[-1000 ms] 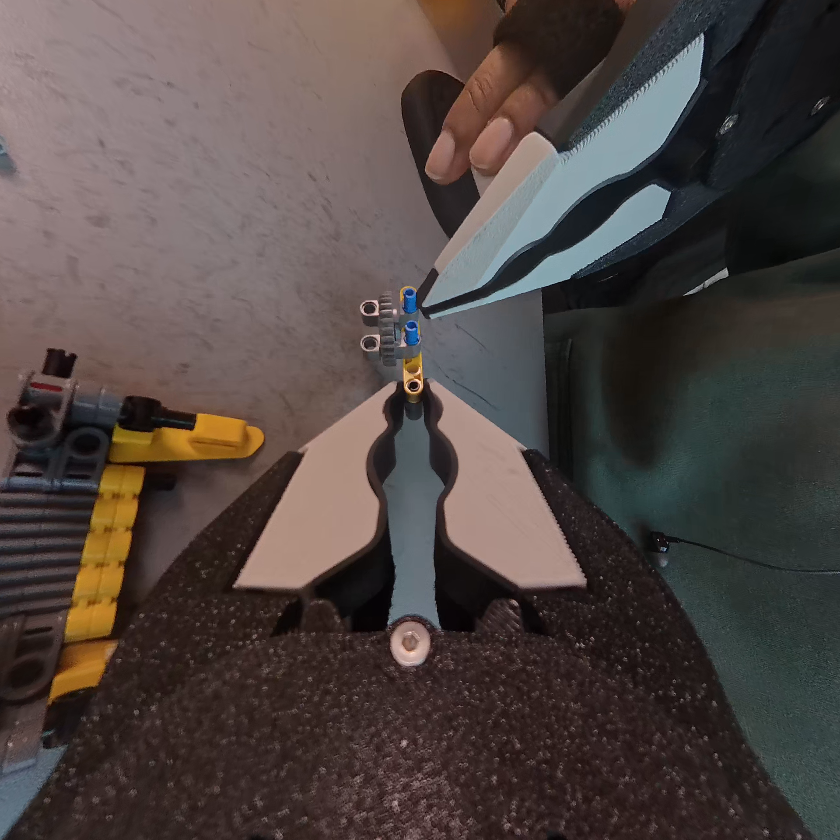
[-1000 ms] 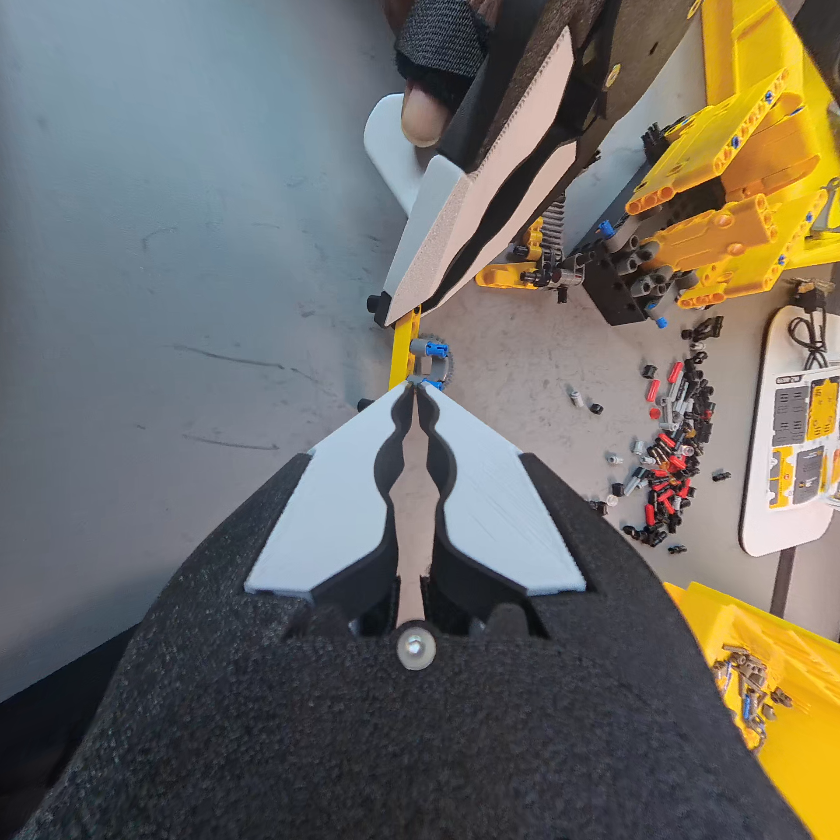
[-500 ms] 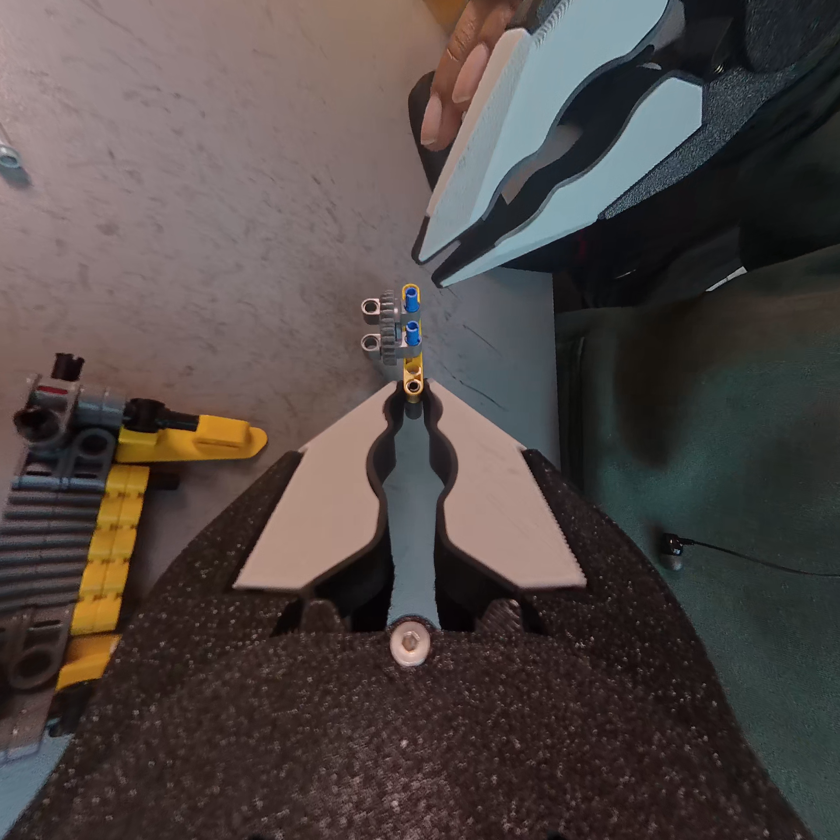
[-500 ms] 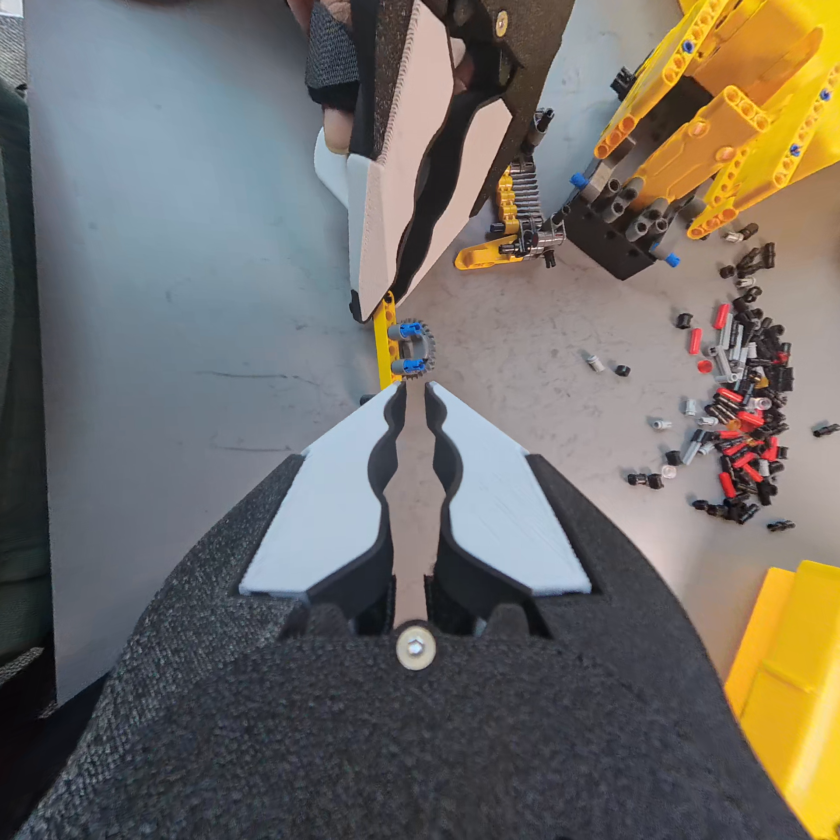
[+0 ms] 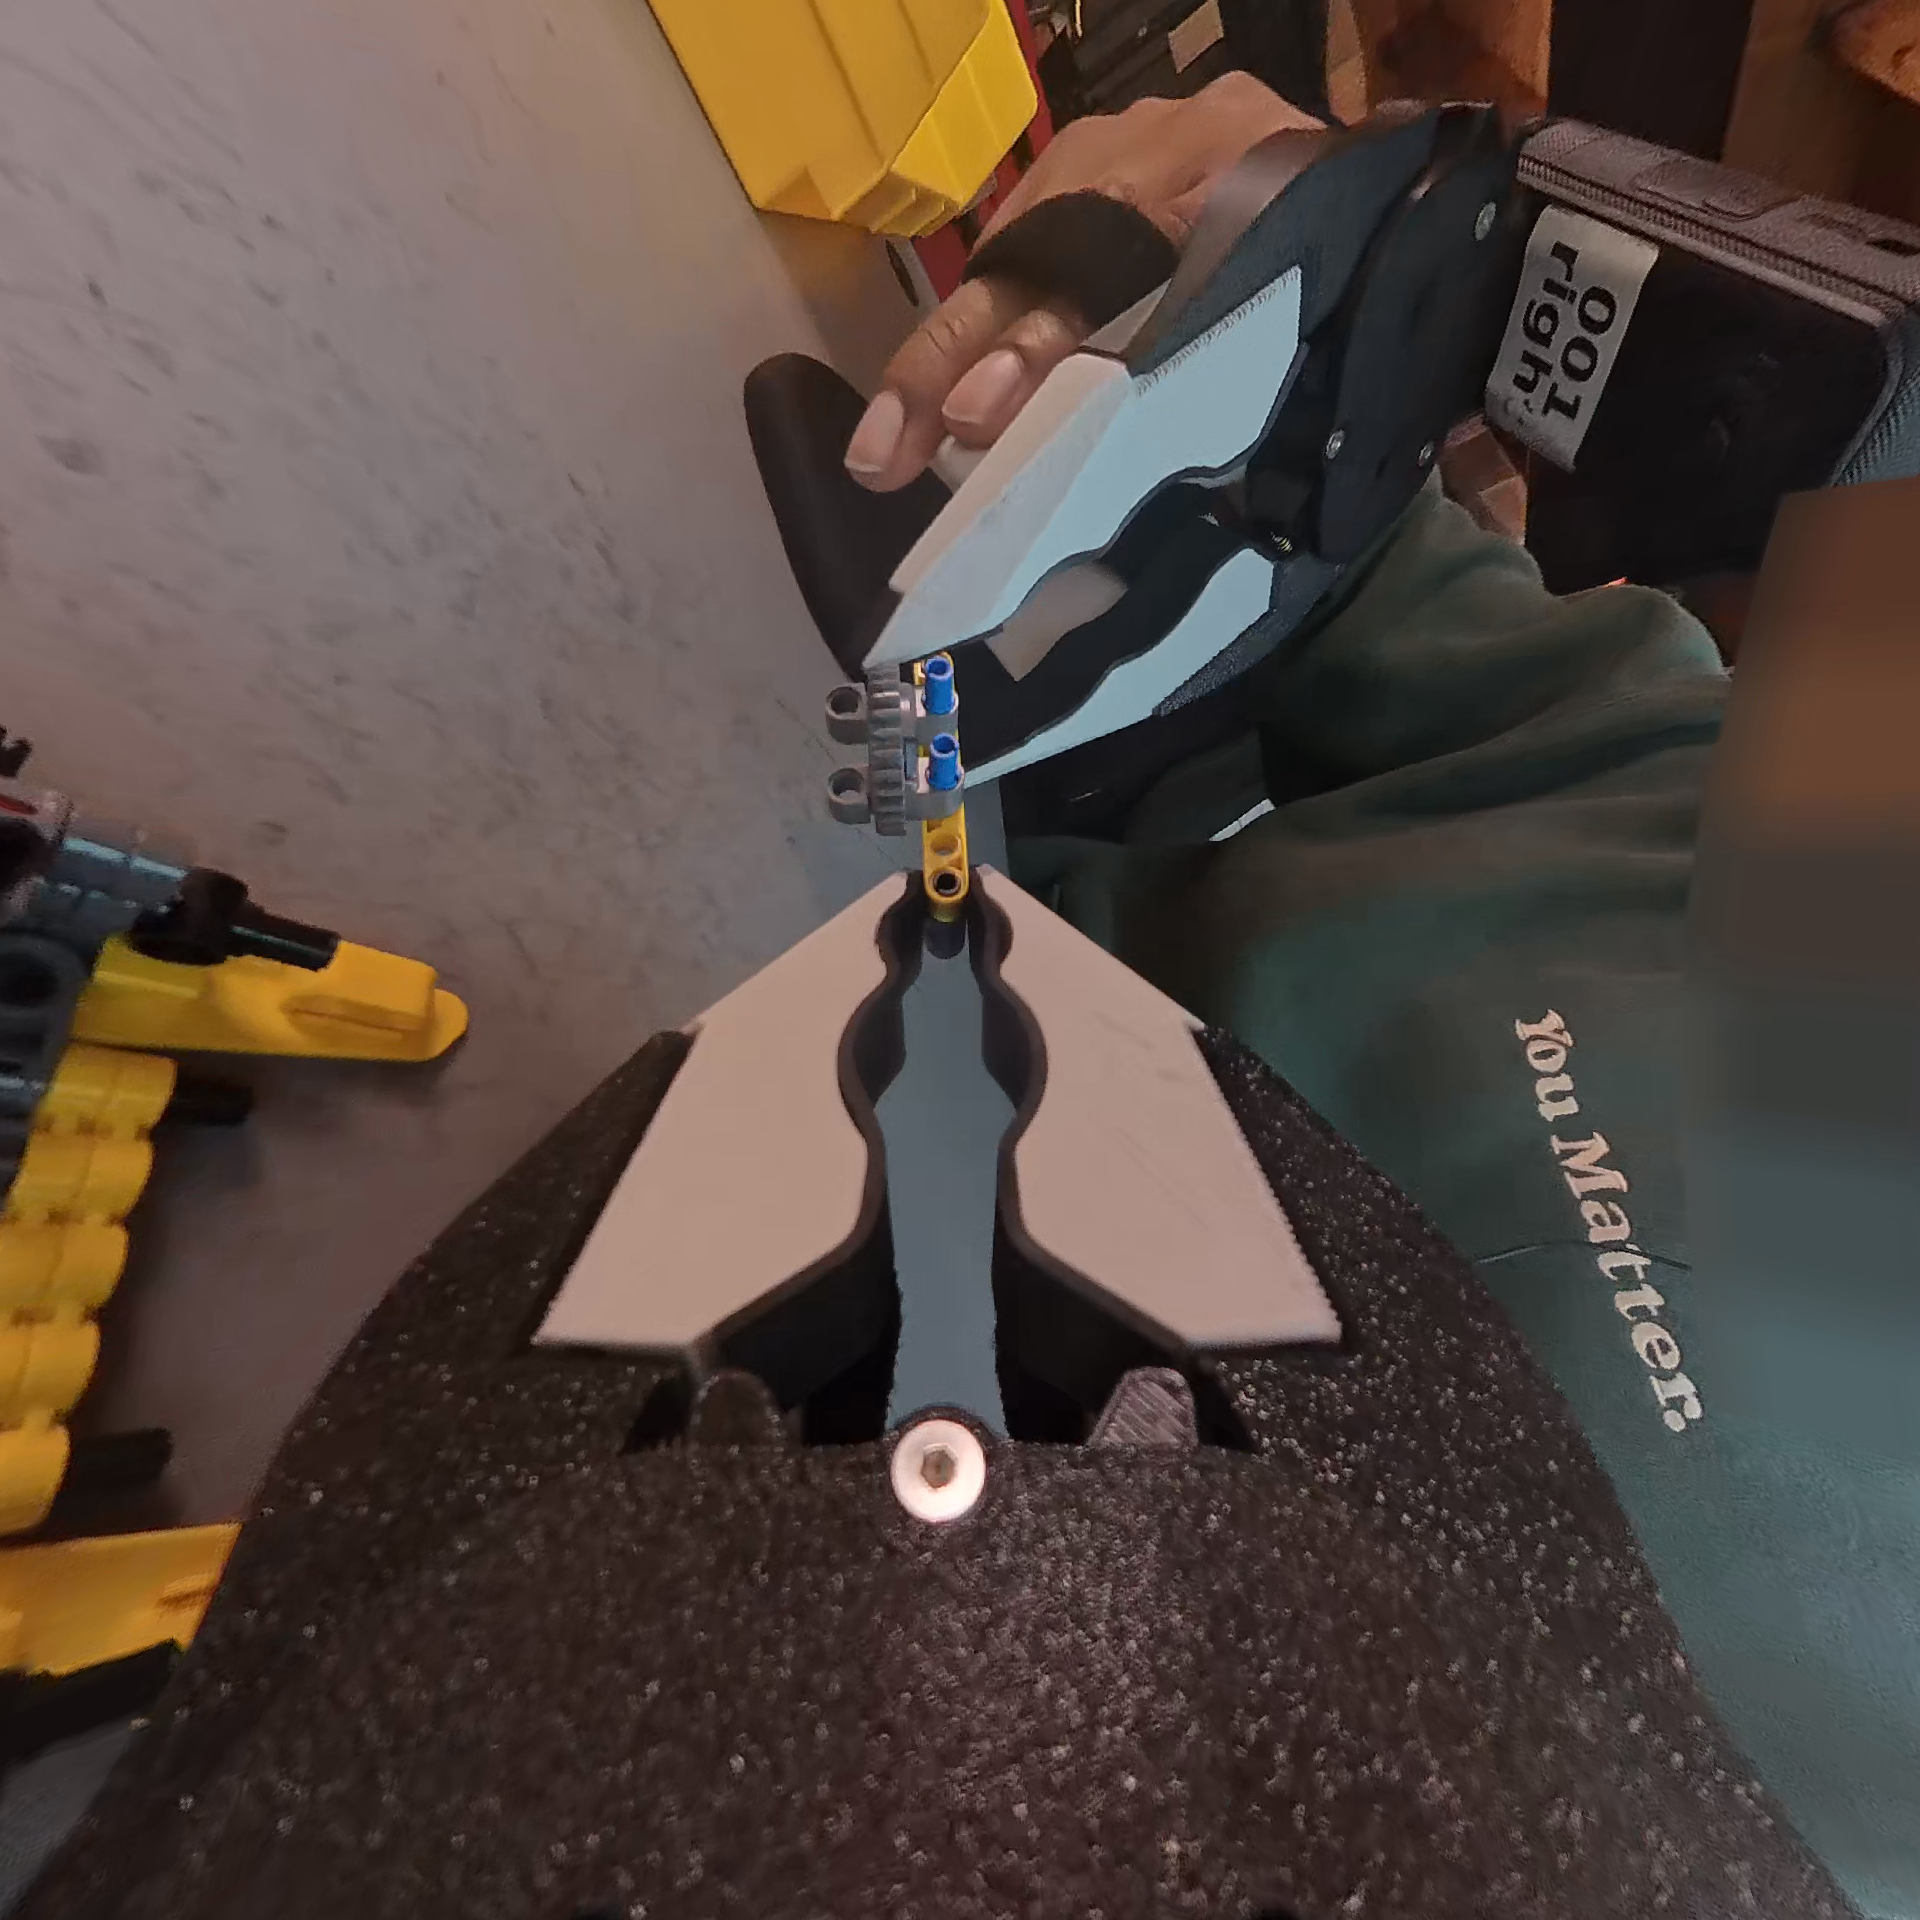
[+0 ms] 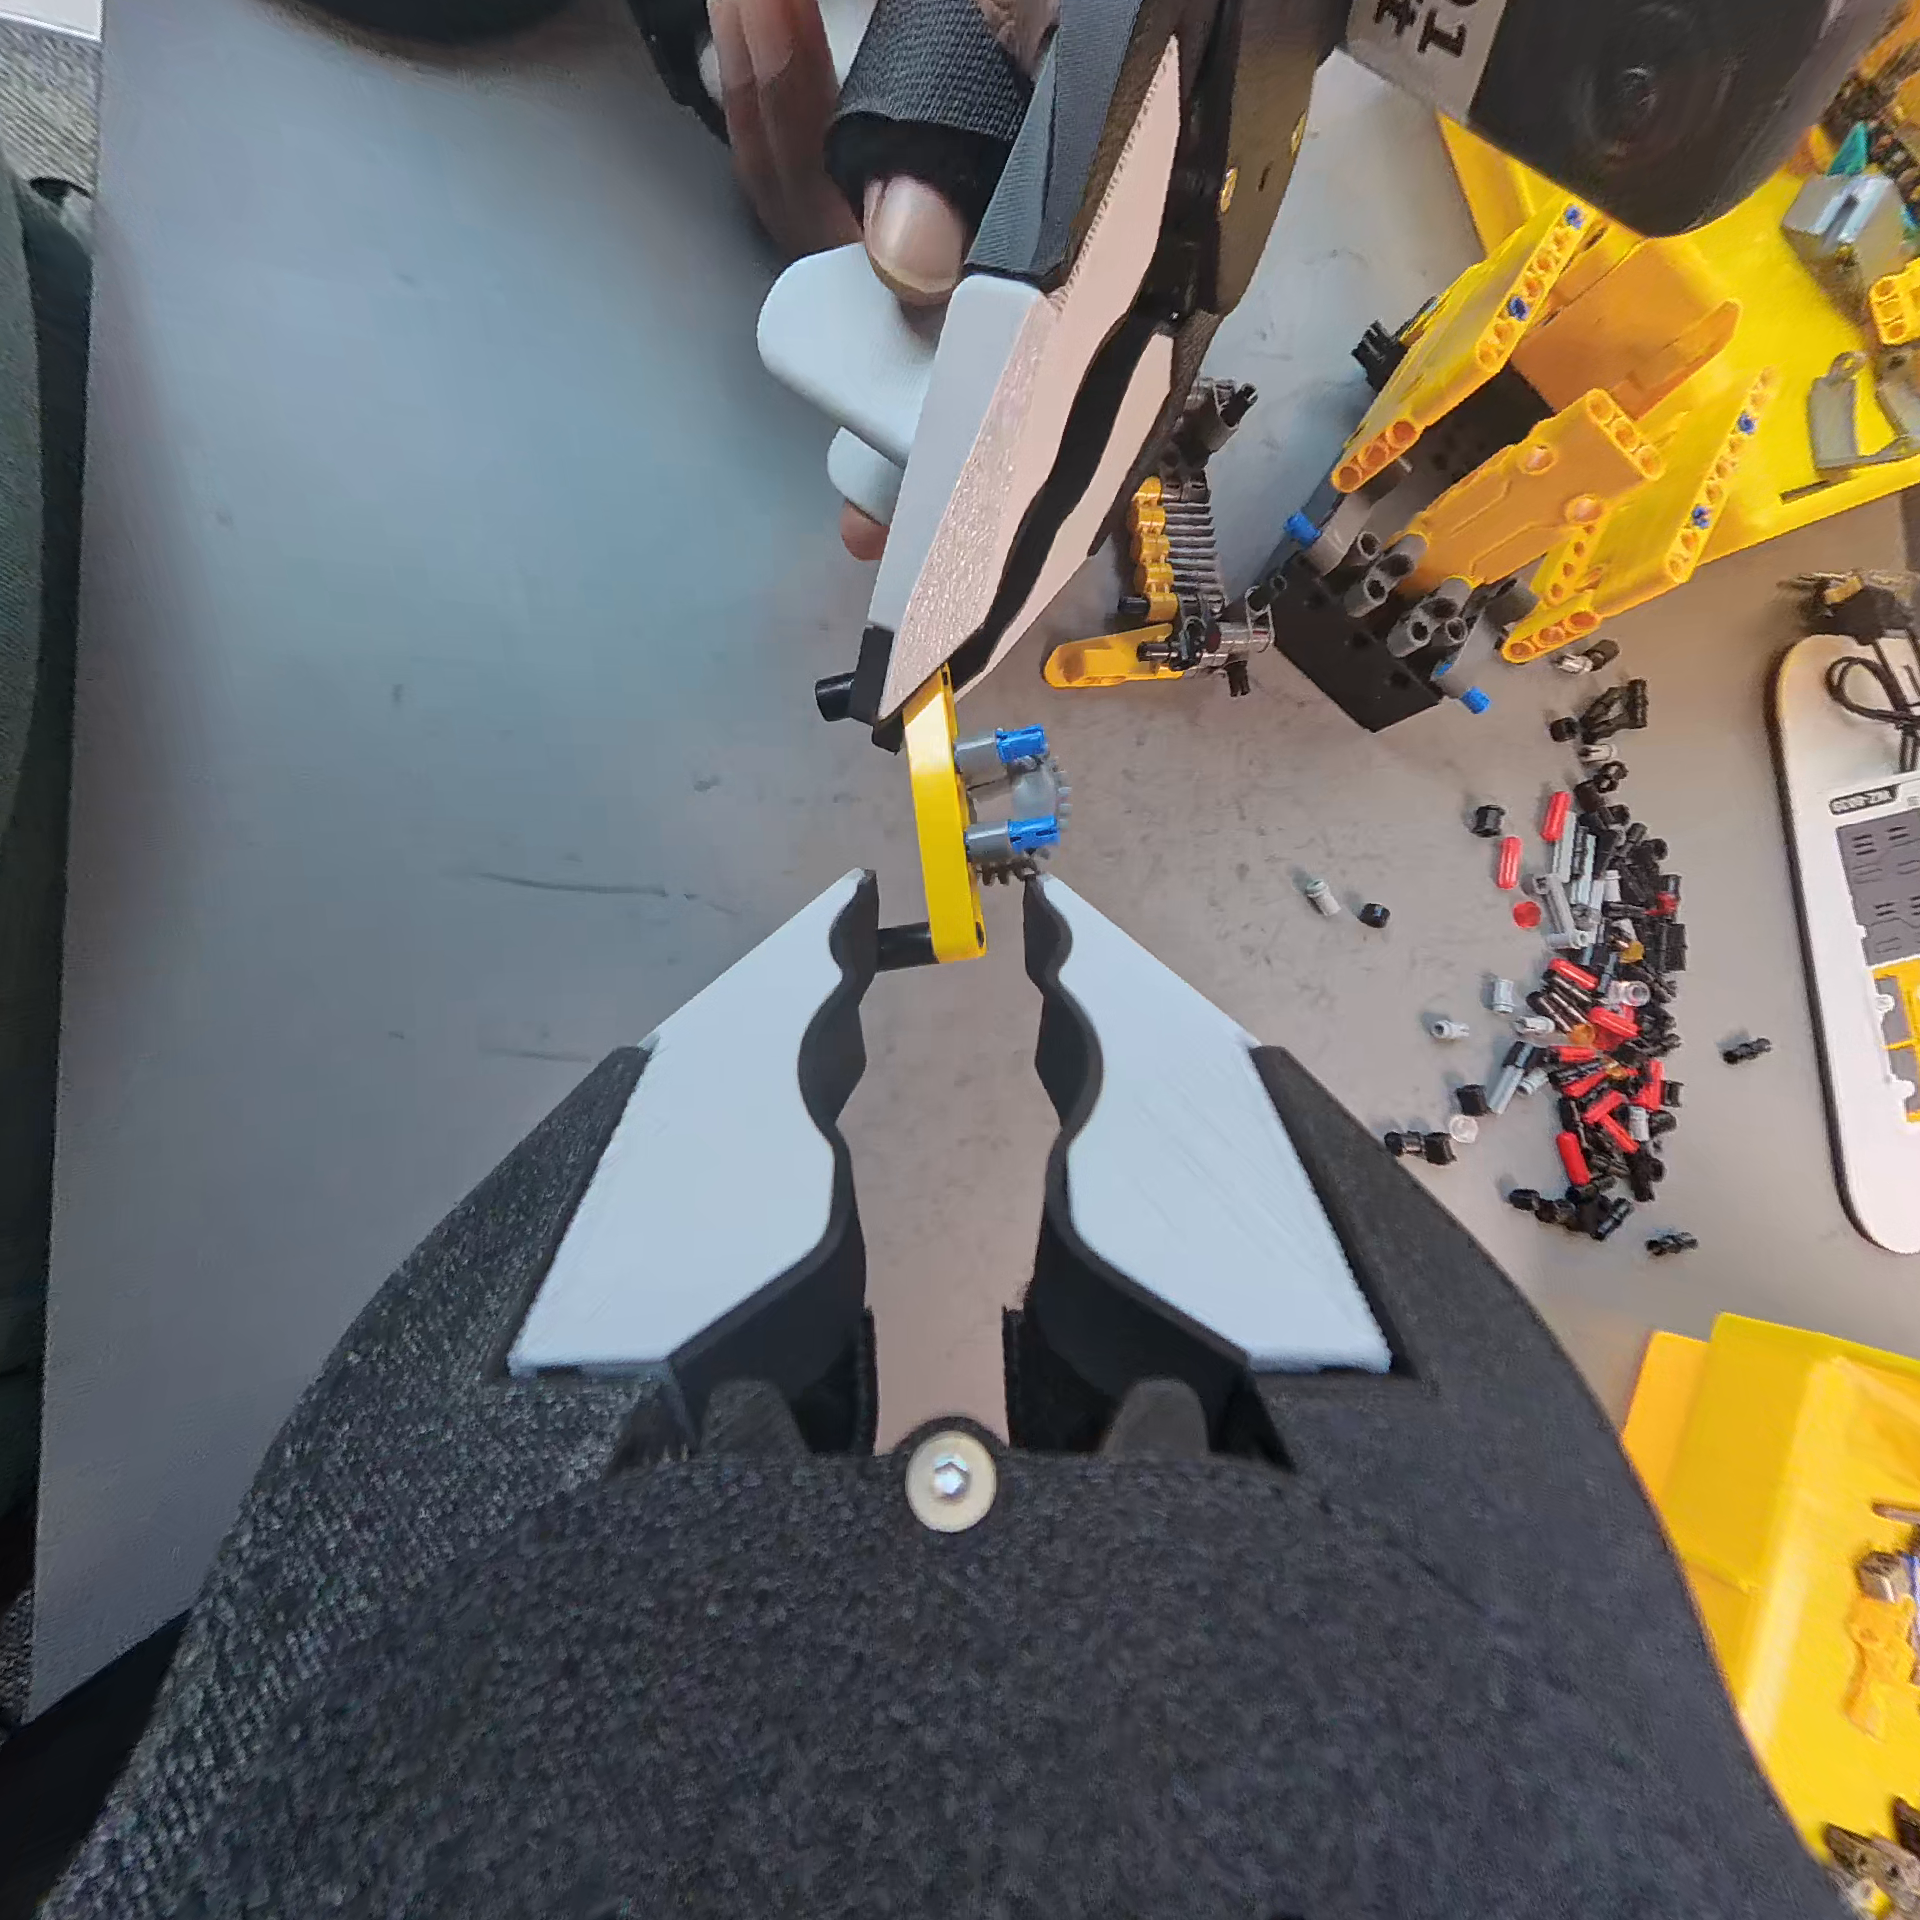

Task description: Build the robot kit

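Yellow beam (image 5: 945, 862) with a grey gear (image 5: 886, 764) and two blue pins (image 5: 940, 691) on grey connectors is held off the grey table (image 5: 364, 416), at frame centre in both views. Left gripper (image 5: 945, 896) is clamped on the beam's near end; in the left wrist view the beam's long axis runs straight up the frame, away from the fingertips, with the gear and pins on the far half. Right gripper (image 6: 951, 883) stands with its jaws parted; in the right wrist view the beam's free end sits just inside the gap, a black pin (image 6: 904, 945) on that end pointing at the left-hand fingertip, and the gear's teeth look to touch the right-hand fingertip. From this gripper the beam runs up the frame, leaning slightly left, toward the left gripper at upper centre. In the left wrist view the right gripper comes in from the upper right, its tips straddling the pin end of the assembly. Judgement: the right gripper is nearer the free end. Yellow model (image 6: 1507, 499) lies at upper right of the right wrist view, with loose small parts (image 6: 1590, 997) at mid right; a yellow bin (image 5: 862, 94) sits at top centre of the left wrist view.
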Demonstrator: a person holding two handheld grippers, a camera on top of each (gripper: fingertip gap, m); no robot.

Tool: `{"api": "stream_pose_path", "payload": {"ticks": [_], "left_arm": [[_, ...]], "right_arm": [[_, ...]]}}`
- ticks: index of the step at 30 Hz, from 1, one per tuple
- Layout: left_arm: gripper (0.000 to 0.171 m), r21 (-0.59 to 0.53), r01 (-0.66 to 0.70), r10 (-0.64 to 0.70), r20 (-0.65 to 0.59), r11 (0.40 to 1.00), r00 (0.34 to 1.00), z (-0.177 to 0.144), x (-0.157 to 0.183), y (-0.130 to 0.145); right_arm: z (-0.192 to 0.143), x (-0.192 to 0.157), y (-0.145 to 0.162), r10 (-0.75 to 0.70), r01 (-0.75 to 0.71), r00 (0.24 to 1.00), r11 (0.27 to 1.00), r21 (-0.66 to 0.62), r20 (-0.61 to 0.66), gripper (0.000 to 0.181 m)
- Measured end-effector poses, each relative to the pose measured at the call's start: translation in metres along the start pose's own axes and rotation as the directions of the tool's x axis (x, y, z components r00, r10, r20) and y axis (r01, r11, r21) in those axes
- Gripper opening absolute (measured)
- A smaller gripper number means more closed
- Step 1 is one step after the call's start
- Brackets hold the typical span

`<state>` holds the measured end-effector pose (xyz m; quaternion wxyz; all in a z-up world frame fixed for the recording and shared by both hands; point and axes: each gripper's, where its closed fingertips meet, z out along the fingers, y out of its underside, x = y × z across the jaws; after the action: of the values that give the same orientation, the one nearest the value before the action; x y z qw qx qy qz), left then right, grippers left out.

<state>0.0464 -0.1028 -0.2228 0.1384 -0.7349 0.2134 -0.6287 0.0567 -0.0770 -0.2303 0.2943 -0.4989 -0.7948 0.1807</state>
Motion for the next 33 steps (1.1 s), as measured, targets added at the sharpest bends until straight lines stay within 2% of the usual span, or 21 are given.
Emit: {"api": "stream_pose_path", "payload": {"ticks": [7,15,24,26,29,33], "left_arm": [[0.006,0.061,0.036,-0.030,-0.087,0.998,0.996,-0.006,0.011,-0.008],[0.008,0.104,0.033,-0.023,-0.090,0.994,0.996,-0.009,0.011,-0.013],[0.006,0.177,0.033,-0.018,-0.087,0.984,0.996,-0.017,0.015,-0.024],[0.007,0.191,0.016,-0.003,-0.070,0.981,0.998,-0.018,0.014,-0.026],[0.009,0.200,-0.087,0.086,0.015,0.976,0.996,-0.020,0.012,-0.029],[0.015,0.191,-0.161,0.144,0.098,0.968,0.985,-0.020,0.010,-0.030]], "right_arm": [[-0.013,0.011,-0.012,0.035,-0.033,0.998,0.998,0.054,-0.053,0.017],[-0.017,0.017,-0.015,0.060,-0.055,0.994,0.997,0.062,-0.090,0.012],[-0.020,0.023,-0.016,0.195,-0.190,0.979,0.978,0.083,-0.063,0.011],[-0.019,0.024,-0.015,0.252,-0.248,0.967,0.965,0.086,-0.044,0.011],[-0.019,0.026,-0.012,0.304,-0.301,0.952,0.950,0.089,-0.027,0.011],[-0.020,0.030,-0.011,0.266,-0.258,0.962,0.959,0.115,-0.062,0.011]]}}
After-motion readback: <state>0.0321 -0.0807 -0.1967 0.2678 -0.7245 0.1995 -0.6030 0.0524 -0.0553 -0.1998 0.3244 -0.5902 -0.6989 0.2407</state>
